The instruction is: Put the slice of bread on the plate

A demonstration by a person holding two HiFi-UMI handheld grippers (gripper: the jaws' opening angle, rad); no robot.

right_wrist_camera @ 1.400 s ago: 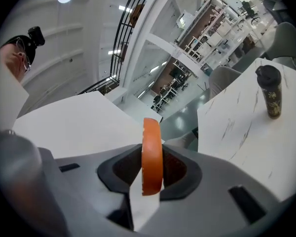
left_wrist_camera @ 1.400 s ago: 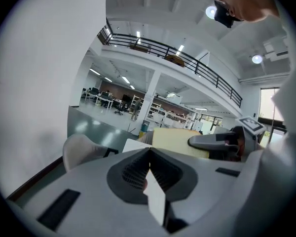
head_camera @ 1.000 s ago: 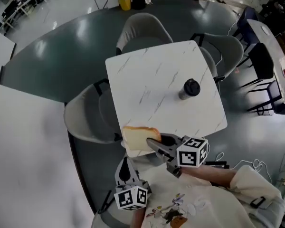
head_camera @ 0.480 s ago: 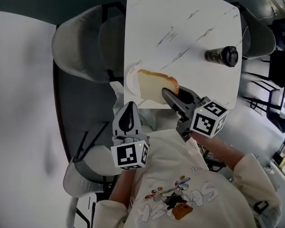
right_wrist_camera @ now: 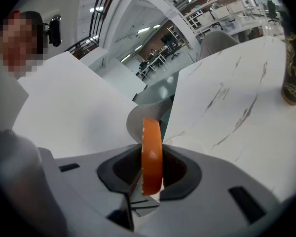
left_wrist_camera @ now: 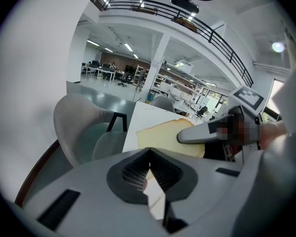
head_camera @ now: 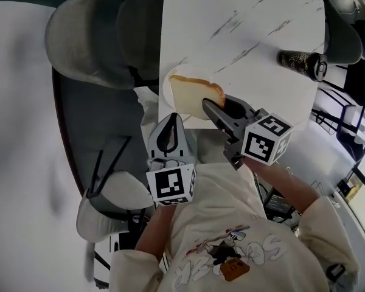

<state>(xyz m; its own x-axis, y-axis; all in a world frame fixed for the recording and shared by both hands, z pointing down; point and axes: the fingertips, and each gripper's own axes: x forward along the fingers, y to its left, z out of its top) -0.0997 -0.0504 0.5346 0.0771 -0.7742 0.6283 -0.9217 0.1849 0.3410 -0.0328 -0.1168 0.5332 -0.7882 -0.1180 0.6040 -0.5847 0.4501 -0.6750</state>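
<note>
Lowered, right hand-held gripper (head_camera: 208, 105) pinches bread slice (head_camera: 191, 93), edge-on in its view; left hand-held gripper (head_camera: 169, 121) seems pressed together.

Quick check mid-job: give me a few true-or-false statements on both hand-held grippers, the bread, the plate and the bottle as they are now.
1. The right hand-held gripper is shut on the slice of bread. True.
2. The left hand-held gripper holds the plate. False: its jaws are together and hold nothing.
3. The bread lies released on the plate. False: the jaws grip it at the plate.
4. A dark bottle stands on the table, apart from the plate. True.
</note>
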